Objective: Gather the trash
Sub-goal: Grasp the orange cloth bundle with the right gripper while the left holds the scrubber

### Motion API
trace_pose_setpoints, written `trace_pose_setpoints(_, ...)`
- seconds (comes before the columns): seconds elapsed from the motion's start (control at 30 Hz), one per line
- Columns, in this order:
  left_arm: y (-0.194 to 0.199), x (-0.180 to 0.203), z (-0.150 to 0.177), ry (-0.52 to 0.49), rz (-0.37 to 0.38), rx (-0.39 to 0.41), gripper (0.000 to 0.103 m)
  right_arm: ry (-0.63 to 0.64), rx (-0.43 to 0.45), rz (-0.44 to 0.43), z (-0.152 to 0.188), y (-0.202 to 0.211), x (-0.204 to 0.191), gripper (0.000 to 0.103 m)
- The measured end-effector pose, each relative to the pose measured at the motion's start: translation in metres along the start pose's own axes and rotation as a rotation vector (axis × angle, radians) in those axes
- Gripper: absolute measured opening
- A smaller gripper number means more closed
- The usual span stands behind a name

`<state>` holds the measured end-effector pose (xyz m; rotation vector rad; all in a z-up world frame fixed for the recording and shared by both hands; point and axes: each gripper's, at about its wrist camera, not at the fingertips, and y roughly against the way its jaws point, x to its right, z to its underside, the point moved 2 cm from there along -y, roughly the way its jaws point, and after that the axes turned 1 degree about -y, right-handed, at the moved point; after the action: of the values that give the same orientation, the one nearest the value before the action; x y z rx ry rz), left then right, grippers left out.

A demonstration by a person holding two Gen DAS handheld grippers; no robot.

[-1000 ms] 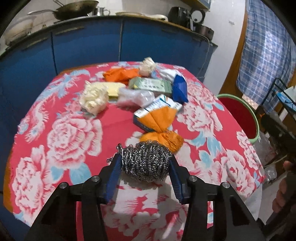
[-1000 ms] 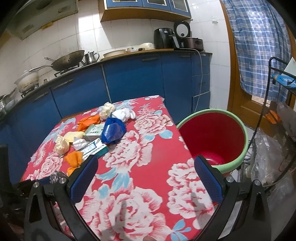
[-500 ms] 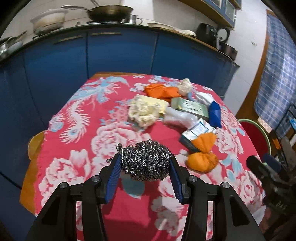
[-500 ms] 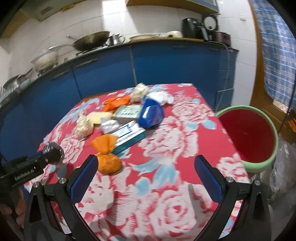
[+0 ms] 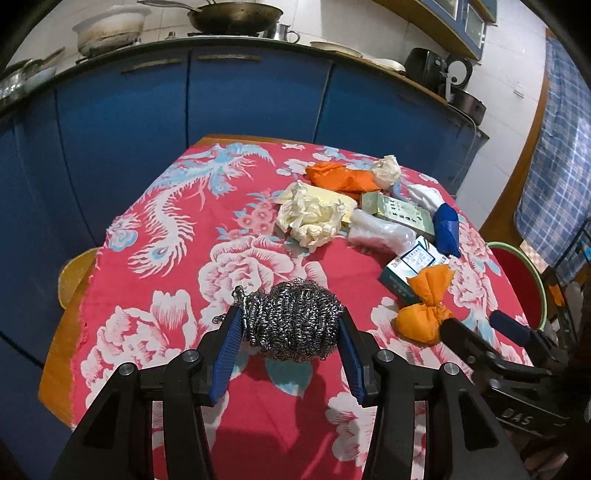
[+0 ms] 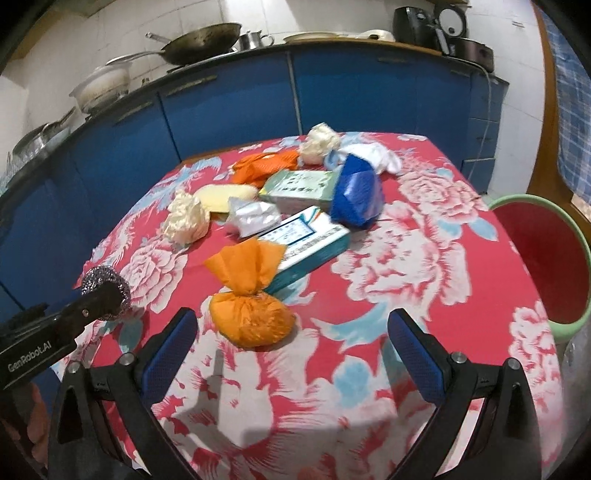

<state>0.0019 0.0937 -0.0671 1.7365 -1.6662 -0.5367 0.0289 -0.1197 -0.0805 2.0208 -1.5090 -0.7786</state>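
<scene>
My left gripper (image 5: 290,334) is shut on a steel wool scrubber (image 5: 295,321) and holds it above the near left part of the red flowered table (image 5: 177,258). The scrubber also shows in the right wrist view (image 6: 107,288). My right gripper (image 6: 295,332) is open and empty, just in front of a tied orange bundle (image 6: 251,317). Behind it lie a teal box (image 6: 310,243), a blue wrapper (image 6: 358,195), a green box (image 6: 299,186), crumpled cream paper (image 6: 184,218) and an orange cloth (image 6: 266,166). A red bin with a green rim (image 6: 535,258) stands at the table's right.
Blue kitchen cabinets (image 5: 240,96) run behind the table, with a wok (image 5: 236,14) and pots on the counter. A plaid curtain (image 5: 557,177) hangs at the right. The table's near edge is just below both grippers.
My left gripper has swung left with the scrubber, away from the bin. My right gripper has moved left and closer to the orange bundle, still open.
</scene>
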Motion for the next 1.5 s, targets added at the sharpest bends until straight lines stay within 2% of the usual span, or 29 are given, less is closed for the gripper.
trace_pose_setpoints(0.1,-0.001,-0.001,0.0,0.007,0.001,-0.005,0.052,0.019,-0.018,0.0,0.0,-0.008,-0.005,0.091)
trace_pose_setpoints(0.17,0.0,-0.001,0.001,0.006,0.006,-0.001,0.052,0.018,-0.039,-0.016,0.002,-0.011,-0.007,0.089)
trace_pose_setpoints(0.2,0.001,0.0,0.002,0.003,0.008,0.002,0.052,0.022,-0.043,-0.016,0.003,-0.012,-0.008,0.085)
trace_pose_setpoints(0.23,0.002,0.001,0.002,-0.001,0.009,0.004,0.052,0.031,-0.048,-0.014,0.005,-0.014,-0.009,0.073)
trace_pose_setpoints(0.27,0.001,0.001,0.002,-0.003,0.01,0.004,0.052,0.037,-0.055,-0.01,0.006,-0.016,-0.01,0.066)
trace_pose_setpoints(0.37,0.0,0.002,0.002,-0.003,0.015,0.0,0.052,0.067,-0.059,-0.011,0.007,-0.019,-0.014,0.056)
trace_pose_setpoints(0.43,-0.001,0.003,0.003,-0.005,0.016,-0.002,0.052,0.084,-0.06,-0.024,0.009,-0.018,-0.018,0.046)
trace_pose_setpoints(0.73,0.0,0.012,0.003,-0.02,0.037,-0.001,0.052,0.077,-0.053,-0.08,0.011,-0.009,-0.013,0.027)
trace_pose_setpoints(1.17,0.004,0.032,-0.007,-0.058,0.075,0.012,0.052,0.068,0.048,-0.09,0.001,0.031,0.008,0.02)
trace_pose_setpoints(1.5,-0.002,0.069,-0.021,-0.12,0.15,0.01,0.052,-0.055,0.094,-0.06,-0.014,0.057,0.054,0.02)
